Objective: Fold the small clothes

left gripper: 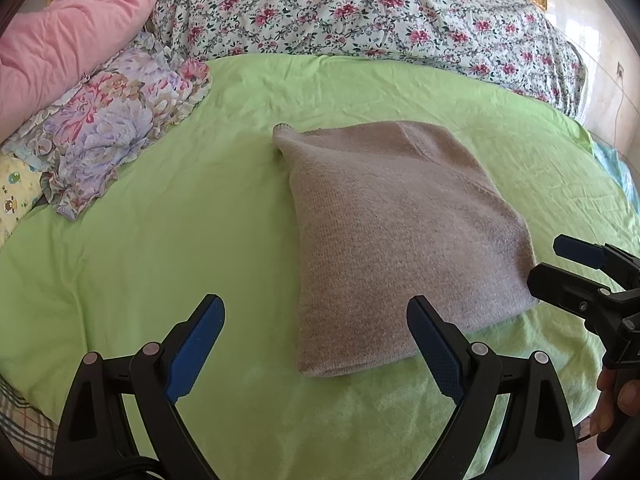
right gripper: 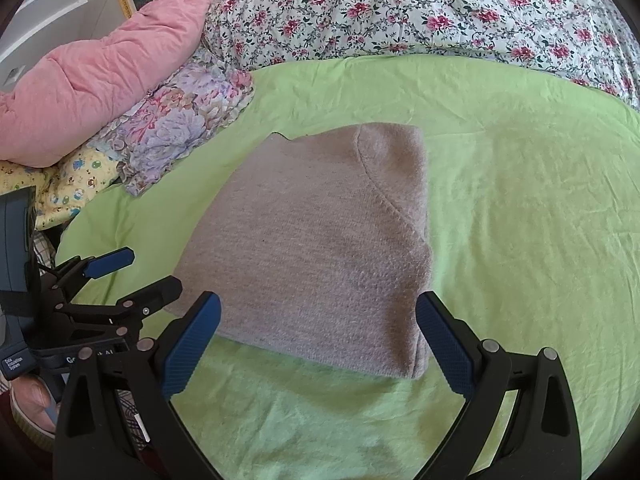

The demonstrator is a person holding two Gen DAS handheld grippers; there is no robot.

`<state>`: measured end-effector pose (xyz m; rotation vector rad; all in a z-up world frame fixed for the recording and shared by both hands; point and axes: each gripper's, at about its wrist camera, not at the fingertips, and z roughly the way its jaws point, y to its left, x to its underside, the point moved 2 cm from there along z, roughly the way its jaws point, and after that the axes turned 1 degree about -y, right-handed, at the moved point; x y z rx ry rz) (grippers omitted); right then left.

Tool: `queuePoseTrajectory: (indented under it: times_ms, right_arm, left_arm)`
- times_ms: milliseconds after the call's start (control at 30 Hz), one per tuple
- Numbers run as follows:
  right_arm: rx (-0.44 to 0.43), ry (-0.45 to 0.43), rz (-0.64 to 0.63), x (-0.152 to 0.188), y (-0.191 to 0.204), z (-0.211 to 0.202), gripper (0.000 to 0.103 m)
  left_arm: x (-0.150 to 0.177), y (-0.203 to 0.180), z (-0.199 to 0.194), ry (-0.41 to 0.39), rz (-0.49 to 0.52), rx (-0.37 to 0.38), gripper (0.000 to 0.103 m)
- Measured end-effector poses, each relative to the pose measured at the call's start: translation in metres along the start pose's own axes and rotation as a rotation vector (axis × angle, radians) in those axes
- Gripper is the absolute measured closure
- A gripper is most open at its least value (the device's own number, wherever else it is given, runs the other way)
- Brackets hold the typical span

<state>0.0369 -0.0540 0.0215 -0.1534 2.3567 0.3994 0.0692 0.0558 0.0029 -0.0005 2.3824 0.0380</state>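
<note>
A beige knitted garment (left gripper: 396, 240) lies folded into a thick rectangle on the green bed sheet (left gripper: 192, 208); it also shows in the right wrist view (right gripper: 320, 248). My left gripper (left gripper: 316, 320) is open and empty, just short of the garment's near left edge. My right gripper (right gripper: 318, 316) is open and empty, its jaws wide apart over the garment's near edge. The right gripper also shows at the right edge of the left wrist view (left gripper: 560, 268), beside the garment's right corner. The left gripper shows at the left of the right wrist view (right gripper: 140, 272).
A flowered pillow (left gripper: 112, 128) and a pink quilt (left gripper: 72, 36) lie at the back left. A rose-patterned duvet (left gripper: 380, 12) runs along the back. A yellow cartoon-print cloth (right gripper: 72, 184) lies at the left edge. The bed's front edge is near.
</note>
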Motion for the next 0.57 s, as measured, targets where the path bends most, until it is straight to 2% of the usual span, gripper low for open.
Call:
queuePoseTrajectory:
  times_ms: [567]
  right_arm:
    - [-0.002, -0.014, 0.025, -0.01, -0.013, 0.002, 0.005]
  left_arm:
    - [-0.013, 0.01, 0.003, -0.008, -0.036, -0.025, 0.01]
